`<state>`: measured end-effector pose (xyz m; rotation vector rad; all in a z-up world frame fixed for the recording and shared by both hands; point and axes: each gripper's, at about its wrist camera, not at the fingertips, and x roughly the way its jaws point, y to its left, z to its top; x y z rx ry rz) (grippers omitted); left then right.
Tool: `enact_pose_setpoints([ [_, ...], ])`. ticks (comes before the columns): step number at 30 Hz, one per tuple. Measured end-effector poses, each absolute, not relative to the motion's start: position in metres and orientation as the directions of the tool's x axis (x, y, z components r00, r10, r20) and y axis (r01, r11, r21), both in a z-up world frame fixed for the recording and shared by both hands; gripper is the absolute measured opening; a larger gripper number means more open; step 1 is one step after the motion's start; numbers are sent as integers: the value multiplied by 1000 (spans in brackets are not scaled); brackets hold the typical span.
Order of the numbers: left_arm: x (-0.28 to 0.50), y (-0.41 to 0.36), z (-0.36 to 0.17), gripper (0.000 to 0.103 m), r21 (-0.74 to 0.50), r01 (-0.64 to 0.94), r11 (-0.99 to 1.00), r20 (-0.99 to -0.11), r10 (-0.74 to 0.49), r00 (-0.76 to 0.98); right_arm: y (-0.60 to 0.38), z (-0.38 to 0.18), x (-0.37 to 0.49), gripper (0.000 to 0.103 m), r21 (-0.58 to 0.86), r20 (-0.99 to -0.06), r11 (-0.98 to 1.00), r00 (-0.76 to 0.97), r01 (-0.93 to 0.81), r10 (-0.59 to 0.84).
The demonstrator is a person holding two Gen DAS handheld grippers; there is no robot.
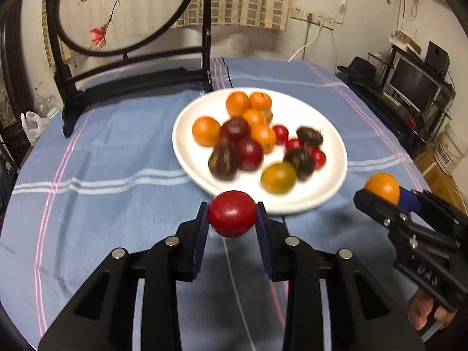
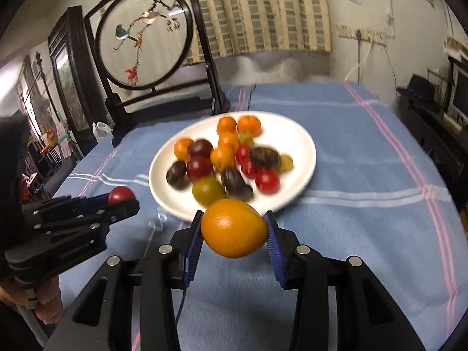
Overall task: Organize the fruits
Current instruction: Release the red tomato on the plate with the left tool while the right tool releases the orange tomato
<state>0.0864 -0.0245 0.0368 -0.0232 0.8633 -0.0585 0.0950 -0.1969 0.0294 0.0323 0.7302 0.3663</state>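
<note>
A white plate (image 1: 295, 201) holds several orange, red, dark purple and green small fruits on the blue cloth; it also shows in the right wrist view (image 2: 304, 134). My left gripper (image 1: 232, 215) is shut on a red tomato (image 1: 232, 213), held above the cloth just in front of the plate's near rim. My right gripper (image 2: 234, 232) is shut on an orange fruit (image 2: 234, 228), held in front of the plate. The right gripper shows in the left wrist view (image 1: 380, 196) at the right; the left gripper shows in the right wrist view (image 2: 122, 200) at the left.
A black wooden stand with a round embroidered bird screen (image 1: 122, 8) stands at the table's far left, behind the plate. The blue striped tablecloth (image 1: 102, 161) covers the round table. Shelves with a monitor (image 1: 415, 84) stand past the right edge.
</note>
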Motion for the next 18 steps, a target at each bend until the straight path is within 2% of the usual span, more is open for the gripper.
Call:
enact_pose_setpoints([
  [6,131,-32,43,31,-18,18,1000,-755,-25,656,-183,43,139,42,104,-630,943,713,-317,309],
  [18,188,-36,26,31,-11,-25,1000,-776,7,631,-166,21,193,42,113,-664,946,686,-303,299],
])
